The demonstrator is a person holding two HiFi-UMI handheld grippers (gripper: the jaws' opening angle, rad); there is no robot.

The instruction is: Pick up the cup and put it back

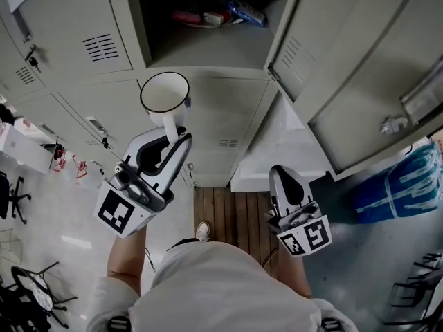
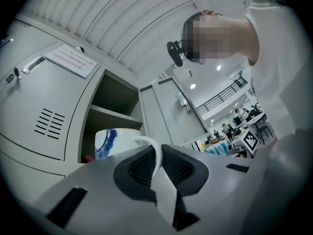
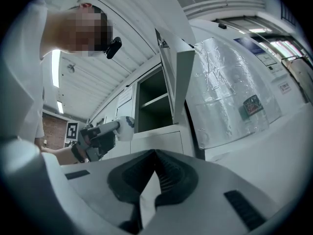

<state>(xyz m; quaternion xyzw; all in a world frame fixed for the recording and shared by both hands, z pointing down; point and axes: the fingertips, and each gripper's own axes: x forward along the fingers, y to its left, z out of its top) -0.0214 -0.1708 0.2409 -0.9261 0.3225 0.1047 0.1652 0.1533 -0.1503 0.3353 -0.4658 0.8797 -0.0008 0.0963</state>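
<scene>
We had the cup [image 1: 165,93] pinched by its handle [image 2: 152,142] in the left gripper [image 1: 176,135], raised just before the open locker [image 1: 180,47]. The right gripper [image 1: 284,175] hung near us, jaws pressed together on nothing. The cup looked light, rigid, glazed and breakable, and we reckoned it could swivel in a handle grip.

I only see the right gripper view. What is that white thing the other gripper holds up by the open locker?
Observer: A white cup. The left gripper view shows the left gripper shut on its handle.
Operator: Is anything in it?
Observer: The head view looks down into it: it looks empty, with a dark rim.
</scene>
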